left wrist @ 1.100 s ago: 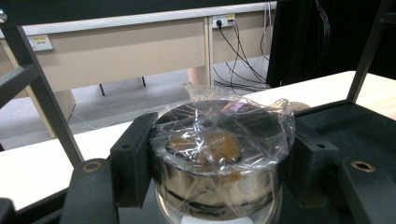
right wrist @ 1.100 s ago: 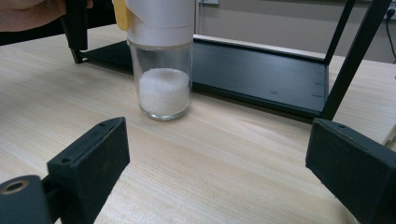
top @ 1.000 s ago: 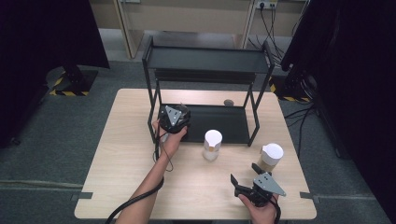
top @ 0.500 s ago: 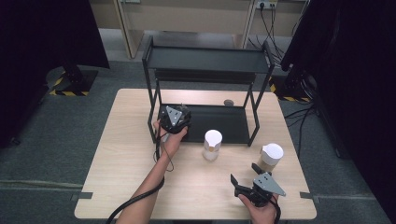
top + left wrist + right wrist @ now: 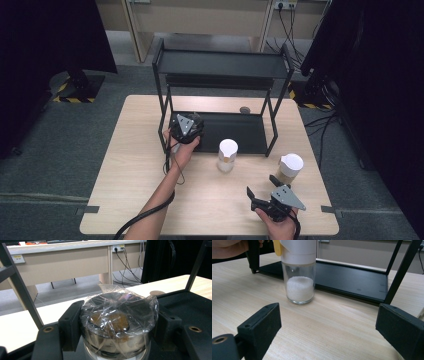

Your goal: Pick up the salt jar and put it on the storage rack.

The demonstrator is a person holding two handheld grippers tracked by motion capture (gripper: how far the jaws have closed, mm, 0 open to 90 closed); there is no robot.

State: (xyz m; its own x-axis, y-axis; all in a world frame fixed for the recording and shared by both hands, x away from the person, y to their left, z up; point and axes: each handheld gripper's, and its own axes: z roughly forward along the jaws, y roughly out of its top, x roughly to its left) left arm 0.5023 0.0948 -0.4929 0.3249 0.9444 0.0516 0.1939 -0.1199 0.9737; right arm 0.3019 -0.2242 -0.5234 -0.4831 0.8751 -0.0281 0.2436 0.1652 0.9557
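Film-wrapped steel tin (image 5: 117,322), brown contents, upright on black rack's (image 5: 197,307) lower shelf.

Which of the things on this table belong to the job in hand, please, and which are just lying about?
In the job:
left claw, shut on the film-wrapped jar
black rack, its lower shelf under the jar

Lying about:
white-capped glass jar
white-lidded jar
small round disc
right claw, open

A light wooden table (image 5: 135,150) stands on grey carpet. On it sits a black metal rack (image 5: 220,65) with two shelves, its lower shelf (image 5: 240,131) just above the tabletop. A jar covered in plastic wrap (image 5: 117,320) rests on that lower shelf. A glass shaker of white grains (image 5: 227,155) stands before the rack, a white-lidded jar (image 5: 290,167) to its right, and a small round disc (image 5: 245,110) lies behind
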